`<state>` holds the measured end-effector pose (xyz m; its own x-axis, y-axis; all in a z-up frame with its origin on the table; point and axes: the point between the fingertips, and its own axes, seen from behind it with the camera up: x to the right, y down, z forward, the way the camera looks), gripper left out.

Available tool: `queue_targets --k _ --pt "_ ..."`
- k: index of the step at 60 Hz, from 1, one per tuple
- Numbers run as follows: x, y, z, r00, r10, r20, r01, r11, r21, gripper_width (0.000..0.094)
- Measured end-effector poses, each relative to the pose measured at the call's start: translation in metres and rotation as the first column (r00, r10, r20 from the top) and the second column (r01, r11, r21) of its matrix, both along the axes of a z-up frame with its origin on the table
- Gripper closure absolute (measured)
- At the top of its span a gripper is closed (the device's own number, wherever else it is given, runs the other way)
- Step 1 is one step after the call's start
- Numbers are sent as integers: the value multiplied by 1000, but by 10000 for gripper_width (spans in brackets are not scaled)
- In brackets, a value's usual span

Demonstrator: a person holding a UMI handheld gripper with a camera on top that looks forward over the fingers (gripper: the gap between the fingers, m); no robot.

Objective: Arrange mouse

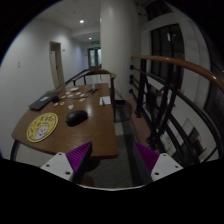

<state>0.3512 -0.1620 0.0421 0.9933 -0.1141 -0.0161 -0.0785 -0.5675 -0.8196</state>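
Note:
A dark mouse [76, 118] lies on a long wooden table [95, 125], just right of a round yellow mouse pad [42, 127]. My gripper [112, 160] is held off the table's near end, well short of the mouse, which sits beyond the left finger. The fingers [78, 156] are wide apart and open, with only dark floor between the purple pads. Nothing is held.
A dark flat device [43, 101], papers [75, 95] and a white sheet [104, 100] lie farther down the table. A curved wooden railing with dark bars [180, 85] runs along the right. A white column [118, 40] stands behind the table.

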Motion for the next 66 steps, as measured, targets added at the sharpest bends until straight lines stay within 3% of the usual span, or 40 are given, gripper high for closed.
queue_targets --k 7,22,35,50,51,55,59,66 --pt "-12 4 -2 998 60 9 -60 998 0 99" --pt "-127 91 -26 980 188 -65 -187 982 20 105" --pt "-170 150 -55 967 243 -79 -245 970 -15 106" --pt "-186 220 -58 980 197 -29 -197 980 -10 122" --pt "-186 223 -59 981 191 -21 -191 981 -15 137" --pt "-175 230 -61 989 143 23 -143 989 -30 381" --pt "-175 232 -62 995 97 -27 -97 995 -32 476" --pt "-173 231 -60 994 97 -49 -99 995 -20 589"
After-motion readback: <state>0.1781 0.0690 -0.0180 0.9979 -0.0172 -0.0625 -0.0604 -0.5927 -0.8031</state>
